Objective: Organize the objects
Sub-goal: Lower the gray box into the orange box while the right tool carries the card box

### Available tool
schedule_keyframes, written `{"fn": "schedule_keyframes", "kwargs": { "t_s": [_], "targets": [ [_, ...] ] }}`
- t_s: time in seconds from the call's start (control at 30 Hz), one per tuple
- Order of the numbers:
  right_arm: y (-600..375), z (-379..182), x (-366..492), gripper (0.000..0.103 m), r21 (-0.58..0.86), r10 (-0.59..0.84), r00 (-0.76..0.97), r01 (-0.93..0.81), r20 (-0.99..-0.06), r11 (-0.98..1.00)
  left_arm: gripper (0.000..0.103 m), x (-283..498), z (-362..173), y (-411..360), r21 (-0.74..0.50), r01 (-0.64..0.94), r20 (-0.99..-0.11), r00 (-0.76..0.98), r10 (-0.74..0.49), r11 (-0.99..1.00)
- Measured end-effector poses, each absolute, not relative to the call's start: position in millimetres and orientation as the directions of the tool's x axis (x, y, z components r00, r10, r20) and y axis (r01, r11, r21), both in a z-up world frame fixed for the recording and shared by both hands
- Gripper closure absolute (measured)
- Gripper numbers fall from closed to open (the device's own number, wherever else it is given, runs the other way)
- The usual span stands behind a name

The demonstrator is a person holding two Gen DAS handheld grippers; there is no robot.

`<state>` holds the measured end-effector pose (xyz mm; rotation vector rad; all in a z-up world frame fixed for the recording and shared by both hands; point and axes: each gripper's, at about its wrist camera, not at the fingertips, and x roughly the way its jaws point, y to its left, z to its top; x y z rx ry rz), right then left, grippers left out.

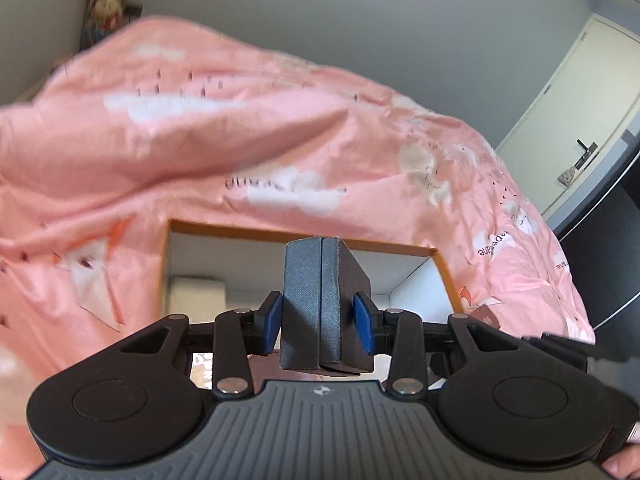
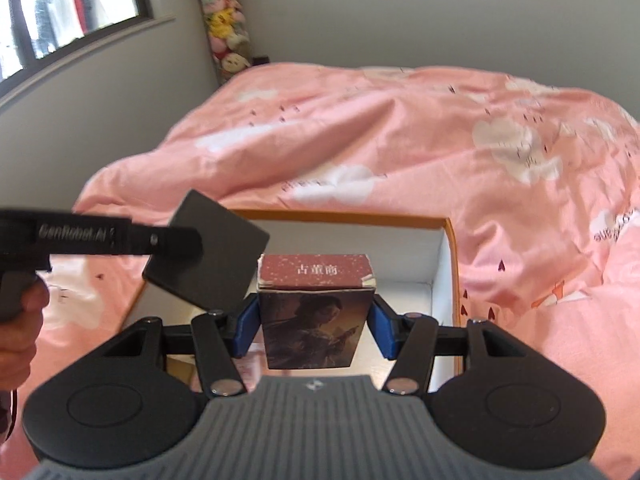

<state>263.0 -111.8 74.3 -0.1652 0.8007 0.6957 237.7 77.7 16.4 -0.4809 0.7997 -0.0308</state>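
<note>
- The orange-rimmed box (image 2: 450, 264) with white inner walls sits open on the bed, on the pink duvet (image 2: 400, 132); it serves as the landmark here.
- The left gripper (image 1: 322, 318) is clamped on a dark grey textured case (image 1: 316, 300), its blue pads pressing both sides. The case is held upright above the near edge of the box.
- In the right wrist view the same dark case (image 2: 212, 248) appears tilted over the left side of the box, with the left gripper (image 2: 176, 240) reaching in from the left.
- The right gripper (image 2: 312, 330) is closed on a book (image 2: 314, 320) with a reddish top bearing Chinese characters and a dark cover showing a figure. The book is held upright above the near part of the box opening.
- Inside the box, at its left side, a pale cream object (image 1: 196, 300) lies on the bottom.
- Behind the box, far across the duvet, a column of plush toys (image 2: 226, 28) hangs in the room corner.
- A window (image 2: 68, 4) is up to the left of the box; a door (image 1: 568, 120) stands to the right.
</note>
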Motion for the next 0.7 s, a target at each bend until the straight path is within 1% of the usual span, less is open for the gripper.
{"fn": "schedule_keyframes", "kwargs": {
  "t_s": [0.1,0.27,0.37,0.53,0.63,0.7],
  "targets": [
    [-108,57,280,0.044,0.12,0.483,0.485,-0.604,-0.73,0.788,0.06,258,-3,81,-0.466,-0.179,-0.685,0.693,-0.225,0.867],
    [-106,38,303,0.044,0.129,0.459,0.472,-0.578,-0.753,0.806,0.06,286,-31,76,-0.479,-0.213,-0.716,0.656,-0.238,0.852],
    [-104,29,311,0.044,0.131,0.453,0.462,-0.575,-0.762,0.808,0.06,300,-46,69,-0.462,-0.226,-0.744,0.626,-0.236,0.858],
    [-102,16,325,0.044,0.144,0.438,0.44,-0.557,-0.784,0.818,0.06,315,-63,64,-0.397,-0.233,-0.786,0.585,-0.198,0.888],
    [-101,11,331,0.044,0.157,0.439,0.423,-0.554,-0.792,0.818,0.059,317,-70,69,-0.363,-0.266,-0.819,0.548,-0.17,0.893],
    [-100,8,334,0.044,0.157,0.437,0.416,-0.555,-0.798,0.817,0.059,317,-71,75,-0.378,-0.28,-0.822,0.541,-0.18,0.882]
  ]
}}
